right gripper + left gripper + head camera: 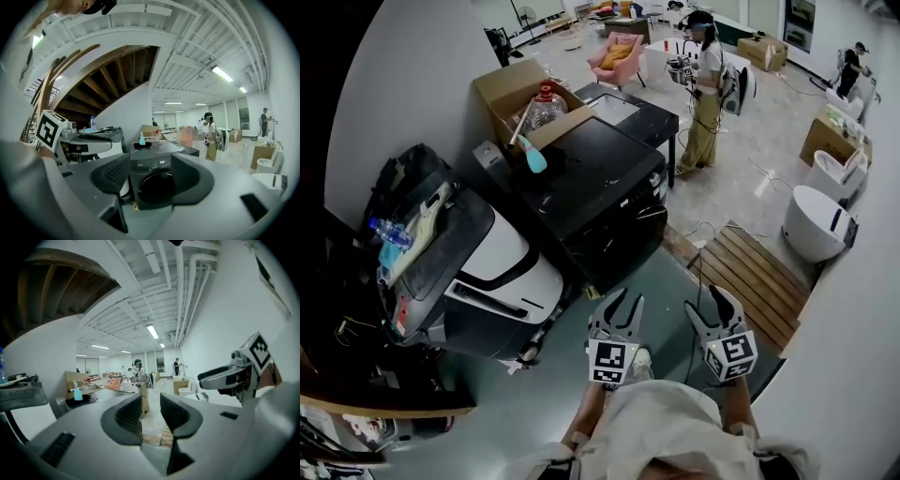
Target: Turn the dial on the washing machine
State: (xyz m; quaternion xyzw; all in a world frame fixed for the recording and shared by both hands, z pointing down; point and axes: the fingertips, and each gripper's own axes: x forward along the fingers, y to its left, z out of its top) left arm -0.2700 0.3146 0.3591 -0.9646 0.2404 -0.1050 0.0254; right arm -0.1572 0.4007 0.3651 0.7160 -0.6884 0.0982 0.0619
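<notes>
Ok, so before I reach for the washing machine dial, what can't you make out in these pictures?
Dial: not discernible. In the right gripper view the control panel of the washing machine is too small; in the head view its front is seen steeply from above.
Door edges: right gripper view, covered by the jaws of the right gripper.
Cardboard box contents: head view, too small.

The left gripper (622, 304) and right gripper (707, 302) are pale grey. Each has two broad, tapering jaws lined inside with dark ribbed pads (127, 416). Dark rectangular slots (58, 448) mark the bodies. Each carries a cube (610, 361) with black-and-white square markers. The person wears a loose cream top (666, 422).
</notes>
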